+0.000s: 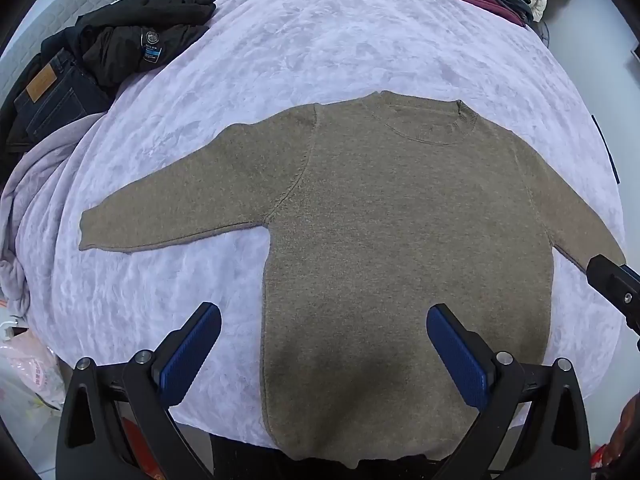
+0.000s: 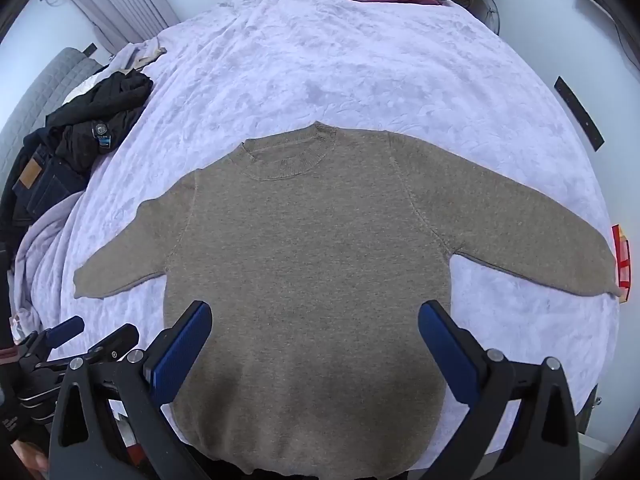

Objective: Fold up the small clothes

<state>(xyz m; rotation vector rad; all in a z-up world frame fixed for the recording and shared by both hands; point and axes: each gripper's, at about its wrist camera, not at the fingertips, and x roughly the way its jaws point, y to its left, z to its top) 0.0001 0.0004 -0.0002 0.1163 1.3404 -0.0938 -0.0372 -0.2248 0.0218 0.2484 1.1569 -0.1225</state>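
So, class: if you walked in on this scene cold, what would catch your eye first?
A brown sweater lies flat in the middle of the lilac bedspread, sleeves spread. Both grippers hang open above its hem, left gripper and right gripper. Dark clothes are heaped at the left edge.

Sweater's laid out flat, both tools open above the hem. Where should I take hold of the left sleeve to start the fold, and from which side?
Probably the cuff end of the left sleeve, with the left tool coming from above and the outer side. The brown sweater lies flat on the lilac blanket with that sleeve stretched out sideways, so its free end lifts easily and can swing across the body.
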